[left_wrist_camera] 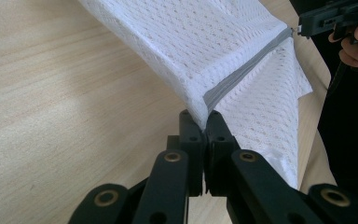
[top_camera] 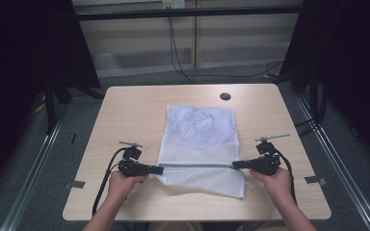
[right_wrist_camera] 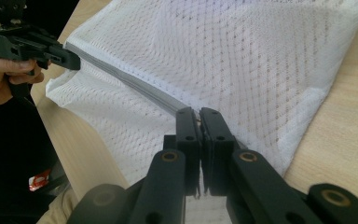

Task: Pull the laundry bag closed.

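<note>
A white mesh bag (top_camera: 200,139) with a grey zipper band (top_camera: 197,165) lies on the wooden table (top_camera: 135,110), its near part lifted. My left gripper (top_camera: 161,169) is shut on the bag's left end of the zipper; in the left gripper view the jaws (left_wrist_camera: 204,122) pinch the fabric where the grey band (left_wrist_camera: 242,70) ends. My right gripper (top_camera: 234,165) is shut on the right end; in the right gripper view the mesh (right_wrist_camera: 242,56) and grey band (right_wrist_camera: 135,84) stretch away from the closed jaws (right_wrist_camera: 198,116). The zipper is pulled taut between both grippers.
A round dark hole (top_camera: 225,96) sits near the table's far edge. Bare tabletop lies left and right of the bag. Cables (top_camera: 183,62) hang behind the table, and dark curtains flank it.
</note>
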Tool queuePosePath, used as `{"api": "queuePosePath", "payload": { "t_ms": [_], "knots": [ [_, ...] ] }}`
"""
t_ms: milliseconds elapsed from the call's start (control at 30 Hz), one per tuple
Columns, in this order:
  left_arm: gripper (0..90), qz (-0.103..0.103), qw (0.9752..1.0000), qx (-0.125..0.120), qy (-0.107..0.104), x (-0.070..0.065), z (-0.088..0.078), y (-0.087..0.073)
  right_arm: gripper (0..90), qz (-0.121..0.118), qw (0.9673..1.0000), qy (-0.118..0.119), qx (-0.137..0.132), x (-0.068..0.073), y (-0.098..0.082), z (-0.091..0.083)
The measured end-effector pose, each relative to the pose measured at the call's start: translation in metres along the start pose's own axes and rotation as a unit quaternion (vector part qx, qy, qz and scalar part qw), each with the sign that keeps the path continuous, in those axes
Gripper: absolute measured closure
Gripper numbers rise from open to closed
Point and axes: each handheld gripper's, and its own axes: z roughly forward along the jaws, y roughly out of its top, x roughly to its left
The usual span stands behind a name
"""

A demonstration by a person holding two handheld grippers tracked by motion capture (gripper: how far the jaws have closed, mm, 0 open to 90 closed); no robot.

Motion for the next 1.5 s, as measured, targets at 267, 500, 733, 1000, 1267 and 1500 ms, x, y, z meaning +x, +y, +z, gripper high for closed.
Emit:
{"api": "queuePosePath", "payload": {
  "t_ms": [267, 500, 733, 1000, 1267, 1500],
  "knots": [
    [88.3, 0.005, 1.0000, 0.002, -0.002, 0.000, -0.001, 0.000, 86.9, -0.001, 1.0000, 0.000, -0.001, 0.000, 0.000, 0.000],
    [88.2, 0.002, 1.0000, 0.001, -0.002, 0.000, -0.002, 0.000, 86.9, 0.003, 1.0000, -0.005, -0.004, -0.003, -0.001, -0.004],
    [88.3, 0.002, 1.0000, 0.000, 0.000, 0.000, -0.002, 0.000, 86.9, 0.004, 1.0000, -0.005, -0.003, -0.005, -0.001, -0.005],
    [88.3, 0.000, 1.0000, -0.003, -0.002, 0.000, -0.003, 0.000, 86.9, 0.004, 0.9999, -0.012, -0.004, -0.007, -0.003, -0.009],
    [88.3, 0.001, 1.0000, -0.001, -0.003, 0.000, -0.003, 0.000, 86.9, 0.005, 0.9999, -0.012, -0.005, -0.008, -0.004, -0.011],
    [88.3, 0.002, 1.0000, -0.002, -0.002, 0.000, -0.004, 0.000, 86.9, 0.006, 0.9999, -0.012, -0.007, -0.009, -0.004, -0.013]
  ]
}}
